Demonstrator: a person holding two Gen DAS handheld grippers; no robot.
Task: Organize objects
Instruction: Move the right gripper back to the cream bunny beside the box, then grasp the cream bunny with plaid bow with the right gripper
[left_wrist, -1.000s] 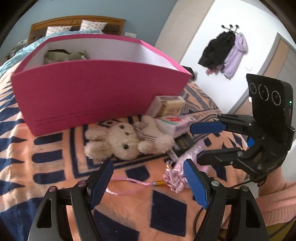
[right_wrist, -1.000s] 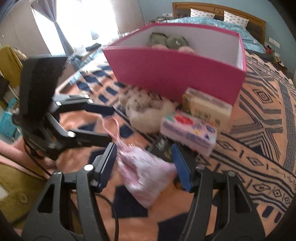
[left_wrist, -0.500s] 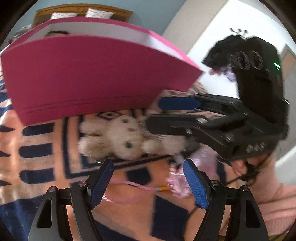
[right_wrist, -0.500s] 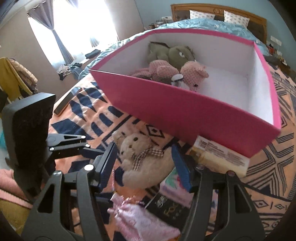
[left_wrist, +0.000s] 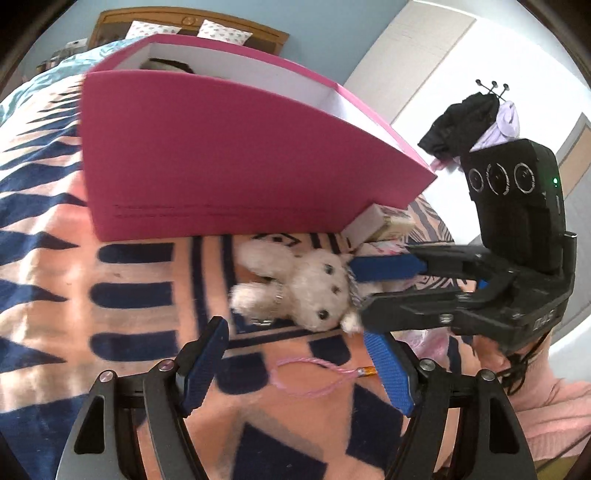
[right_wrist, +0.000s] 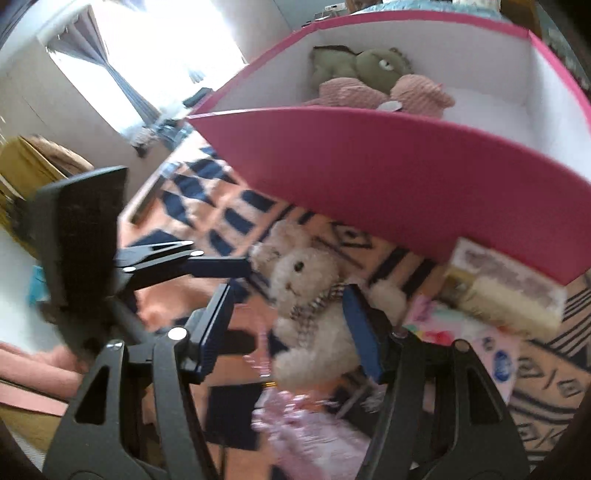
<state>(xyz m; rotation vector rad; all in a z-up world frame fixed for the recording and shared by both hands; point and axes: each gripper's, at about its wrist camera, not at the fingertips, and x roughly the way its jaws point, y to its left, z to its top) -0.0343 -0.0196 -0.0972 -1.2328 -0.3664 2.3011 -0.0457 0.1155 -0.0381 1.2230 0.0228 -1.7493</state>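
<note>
Bed (left_wrist: 48, 236) under your patterned blanket carries the pink box (left_wrist: 229, 162), green and pink plush inside. White teddy bear (right_wrist: 310, 295) lies just in front of it. Your right gripper (right_wrist: 291, 325) straddles the bear, jaws released. Your left gripper (left_wrist: 299, 365) hovers nearby, jaws released, holding nothing.

A home bedroom: wooden headboard (left_wrist: 192, 20), pillows (left_wrist: 223, 30), hung coats (left_wrist: 465, 122).
</note>
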